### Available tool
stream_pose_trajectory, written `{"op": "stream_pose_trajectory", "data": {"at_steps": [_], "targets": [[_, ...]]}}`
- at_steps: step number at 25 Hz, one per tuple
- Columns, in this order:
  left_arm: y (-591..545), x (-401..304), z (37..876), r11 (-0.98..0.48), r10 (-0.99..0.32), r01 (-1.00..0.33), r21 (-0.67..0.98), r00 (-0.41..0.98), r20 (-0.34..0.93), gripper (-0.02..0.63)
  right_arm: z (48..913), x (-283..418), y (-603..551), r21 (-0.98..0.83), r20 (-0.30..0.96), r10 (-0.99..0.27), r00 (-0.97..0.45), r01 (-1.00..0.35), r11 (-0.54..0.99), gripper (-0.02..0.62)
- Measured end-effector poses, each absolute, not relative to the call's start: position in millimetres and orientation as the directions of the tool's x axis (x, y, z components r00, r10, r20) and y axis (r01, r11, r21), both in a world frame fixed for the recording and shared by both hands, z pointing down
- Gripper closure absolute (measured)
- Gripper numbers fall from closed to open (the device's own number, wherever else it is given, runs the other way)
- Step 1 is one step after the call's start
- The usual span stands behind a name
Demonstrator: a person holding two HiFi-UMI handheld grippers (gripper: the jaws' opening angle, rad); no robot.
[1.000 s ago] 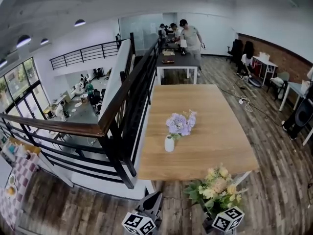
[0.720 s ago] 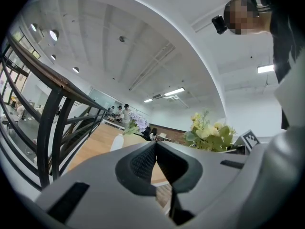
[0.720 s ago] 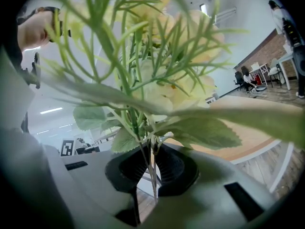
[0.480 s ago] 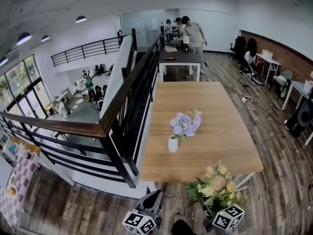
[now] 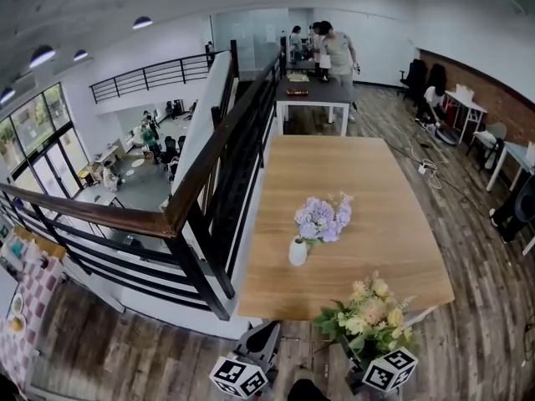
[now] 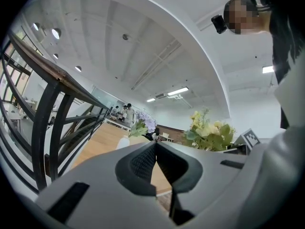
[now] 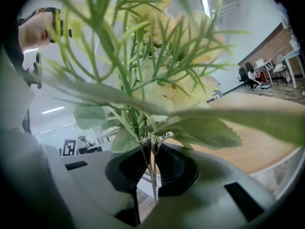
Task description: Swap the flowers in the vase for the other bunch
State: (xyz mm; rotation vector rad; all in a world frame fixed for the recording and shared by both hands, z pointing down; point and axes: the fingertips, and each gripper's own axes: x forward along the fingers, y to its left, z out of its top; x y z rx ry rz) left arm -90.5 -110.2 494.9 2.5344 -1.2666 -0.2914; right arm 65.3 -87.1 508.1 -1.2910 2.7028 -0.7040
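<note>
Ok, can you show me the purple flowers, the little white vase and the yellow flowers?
purple flowers (image 5: 324,219), head view, on the blossoms in the middle of the bunch.
white vase (image 5: 298,253), head view, on its round body.
yellow flowers (image 5: 372,312), head view, on the blooms at the bunch's middle.

Head view: sits high, faces forward and steeply down over the wooden table (image 5: 368,215), well back from it. Left gripper view: rides low, looks roughly level along the table top, railing (image 6: 47,118) at left. Right gripper view: sits right behind the yellow bunch (image 7: 162,85), table beyond. Shares table and yellow bunch across all three.
</note>
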Motion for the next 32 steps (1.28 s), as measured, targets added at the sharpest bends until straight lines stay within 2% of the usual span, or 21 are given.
{"op": "stream_pose_trajectory", "data": {"at_steps": [32], "targets": [[-237.9, -39.8, 509.2, -0.545, -0.818, -0.767, 0.339, 0.575, -0.016, 0.595, 519.6, 105.7, -208.3, -0.484, 0.108, -0.701, -0.705, -0.653, 0.583, 0.541]]}}
